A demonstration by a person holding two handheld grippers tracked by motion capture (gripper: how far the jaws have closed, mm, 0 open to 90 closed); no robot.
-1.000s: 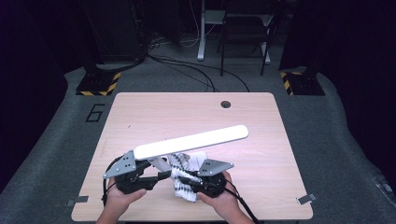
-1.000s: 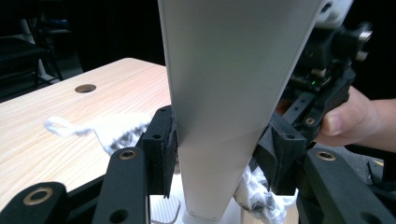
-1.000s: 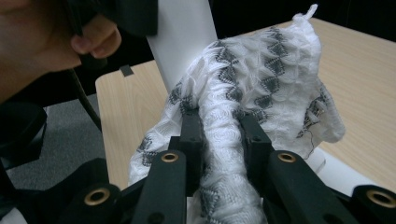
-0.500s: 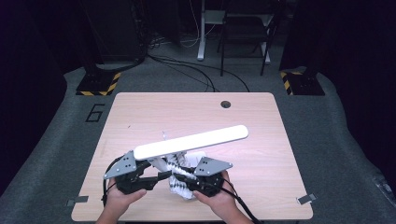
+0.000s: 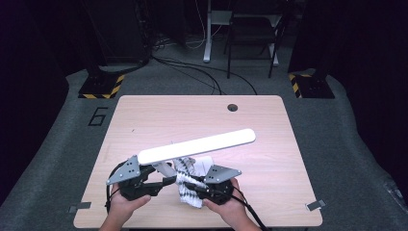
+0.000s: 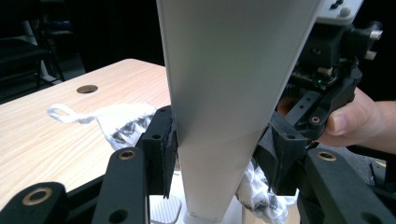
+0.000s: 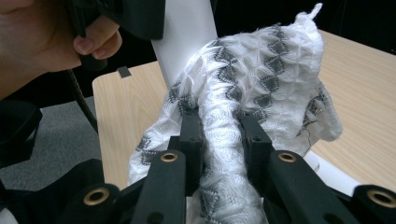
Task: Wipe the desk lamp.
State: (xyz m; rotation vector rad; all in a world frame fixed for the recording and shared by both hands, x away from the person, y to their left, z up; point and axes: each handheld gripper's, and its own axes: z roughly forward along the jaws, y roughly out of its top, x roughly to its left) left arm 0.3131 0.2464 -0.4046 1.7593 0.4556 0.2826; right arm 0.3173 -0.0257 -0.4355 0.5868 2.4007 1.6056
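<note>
White and grey knit cloth (image 7: 261, 93) sits bunched at the near edge of the table (image 5: 144, 115), pinched between the 2 jaws of the right gripper (image 7: 219, 135), which are clamped tight on a fold of it. Just beside it, the left gripper (image 6: 217, 144) has its 2 jaws pressed on either side of the lamp (image 5: 197, 146), a long white bar slanting over the wood. Cloth touches the lamp's lower end. Both hands are low, close together.

Dark room – grey carpet (image 5: 57, 144), wooden table (image 5: 269, 125), cables (image 5: 192, 67) behind.
</note>
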